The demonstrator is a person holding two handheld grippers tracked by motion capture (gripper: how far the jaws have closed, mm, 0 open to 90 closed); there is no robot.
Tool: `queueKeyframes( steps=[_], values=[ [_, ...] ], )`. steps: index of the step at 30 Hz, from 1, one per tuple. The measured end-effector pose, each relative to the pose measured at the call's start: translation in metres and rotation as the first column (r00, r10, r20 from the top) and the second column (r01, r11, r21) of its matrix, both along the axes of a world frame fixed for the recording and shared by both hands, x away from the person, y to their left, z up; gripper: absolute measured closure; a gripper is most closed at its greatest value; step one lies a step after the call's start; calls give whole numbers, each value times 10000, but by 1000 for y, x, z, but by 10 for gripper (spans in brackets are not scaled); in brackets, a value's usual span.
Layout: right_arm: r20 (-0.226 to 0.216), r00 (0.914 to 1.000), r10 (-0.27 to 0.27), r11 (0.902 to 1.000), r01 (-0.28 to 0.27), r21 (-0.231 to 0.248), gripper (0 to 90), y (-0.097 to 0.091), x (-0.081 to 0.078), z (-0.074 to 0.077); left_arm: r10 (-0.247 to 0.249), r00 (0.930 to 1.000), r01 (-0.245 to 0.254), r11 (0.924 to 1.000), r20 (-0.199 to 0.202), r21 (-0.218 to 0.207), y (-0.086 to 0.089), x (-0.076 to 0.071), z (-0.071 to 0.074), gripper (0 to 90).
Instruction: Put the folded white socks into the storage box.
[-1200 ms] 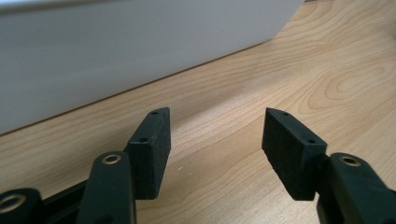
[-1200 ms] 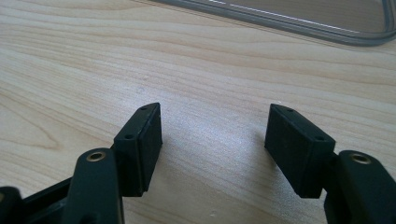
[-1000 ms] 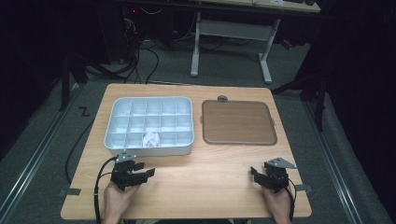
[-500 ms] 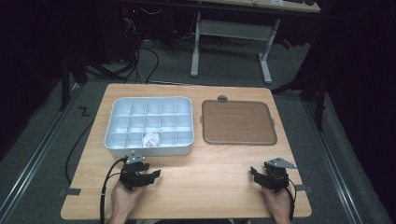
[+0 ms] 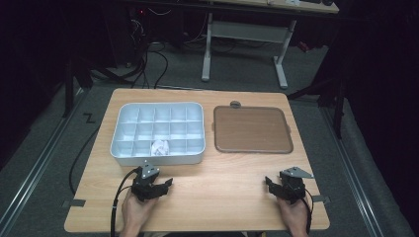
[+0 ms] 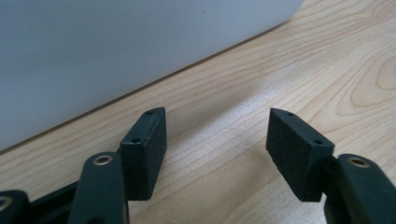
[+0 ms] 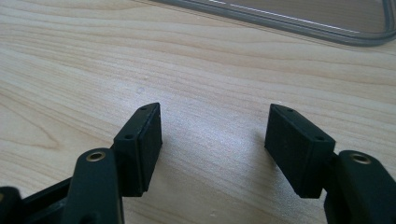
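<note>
A white compartment box [image 5: 123, 148] stands at the table's left, with a crumpled white scrap [image 5: 159, 147] in one front-row cell. My left gripper [image 5: 163, 183] rests low on the wood just in front of the box. Its jaws have just been opening and now stand wide with nothing between them. In the left gripper view, that gripper [image 6: 217, 126] faces the box's white wall [image 6: 116, 56] over bare wood. My right gripper [image 5: 274, 181] sits near the front right edge, open and empty. The right gripper view shows the same gripper [image 7: 215, 123] over bare wood.
A flat brown tray [image 5: 252, 129] with a grey rim lies right of the box; its edge [image 7: 327, 28] crosses the top of the right gripper view. A small grey knob [image 5: 235, 104] sits behind it. A white desk frame [image 5: 244, 29] and cables lie on the floor beyond the table.
My left gripper has shifted to the right along the front of the box and sunk a little. The right gripper has kept still.
</note>
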State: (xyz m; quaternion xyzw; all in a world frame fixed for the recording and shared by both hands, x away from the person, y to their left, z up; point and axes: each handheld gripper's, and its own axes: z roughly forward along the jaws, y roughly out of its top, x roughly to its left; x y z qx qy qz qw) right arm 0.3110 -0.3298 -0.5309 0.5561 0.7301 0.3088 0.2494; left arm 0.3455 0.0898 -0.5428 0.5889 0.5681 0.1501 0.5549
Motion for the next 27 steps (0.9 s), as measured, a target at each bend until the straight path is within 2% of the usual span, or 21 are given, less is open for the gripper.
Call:
queueKeyframes(
  steps=[8,27],
  values=[
    [-6,10000,-2,10000,2,8,371,0,0,0,-20,9991,2,9991,416,425,-5,-1,-4,362],
    [-15,10000,2,10000,-2,10,370,0,0,0,-35,9991,15,9989,424,473,-6,-1,-4,347]
  ],
)
